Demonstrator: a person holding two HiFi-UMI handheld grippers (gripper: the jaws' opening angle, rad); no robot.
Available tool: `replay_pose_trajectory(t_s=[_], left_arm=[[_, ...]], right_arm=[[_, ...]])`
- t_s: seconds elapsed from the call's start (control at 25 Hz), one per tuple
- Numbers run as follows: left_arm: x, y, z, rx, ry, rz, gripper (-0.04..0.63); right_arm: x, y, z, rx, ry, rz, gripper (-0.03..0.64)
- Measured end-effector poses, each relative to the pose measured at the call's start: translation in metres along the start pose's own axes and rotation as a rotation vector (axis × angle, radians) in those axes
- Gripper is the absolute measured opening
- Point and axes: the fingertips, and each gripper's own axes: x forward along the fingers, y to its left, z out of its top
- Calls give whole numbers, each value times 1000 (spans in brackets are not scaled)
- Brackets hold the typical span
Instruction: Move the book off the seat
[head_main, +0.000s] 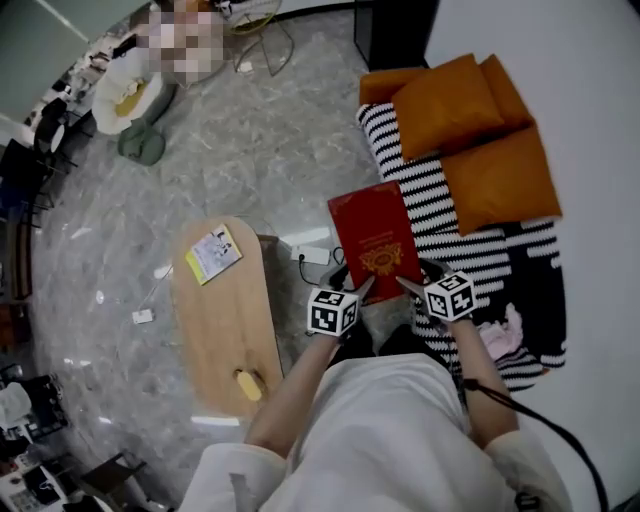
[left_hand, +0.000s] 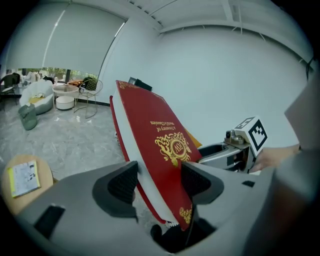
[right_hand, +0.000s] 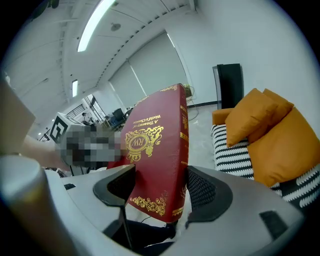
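Grey marble floor (head_main: 250, 120) beside striped seat (head_main: 432, 195)

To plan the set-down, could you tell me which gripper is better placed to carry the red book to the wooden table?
Left, probably. Both clamp the book at its near edge, but the left gripper is nearer the wooden table, the right gripper nearer the striped seat.

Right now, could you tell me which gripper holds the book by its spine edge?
The right gripper: the gold-banded spine of the book sits between its jaws, whereas the left gripper clamps the white page edge.
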Motion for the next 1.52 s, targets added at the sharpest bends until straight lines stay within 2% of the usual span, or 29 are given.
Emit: replay_pose_trajectory(t_s=[0.44,1.04,1.28,1.52], left_arm=[[-40,65,22,-136,-111,185,268],[-80,150,45,-403,-335,504,268],[-102,168,24,-497,-422,628,268],[-131,182,6,-577,-479,726,268]], right_arm=[[66,37,56,-143,78,179,339],[164,86,135,-462,250,498,339],[193,117,132,-574,303,621,339],[212,154,125,-643,360,719,339]])
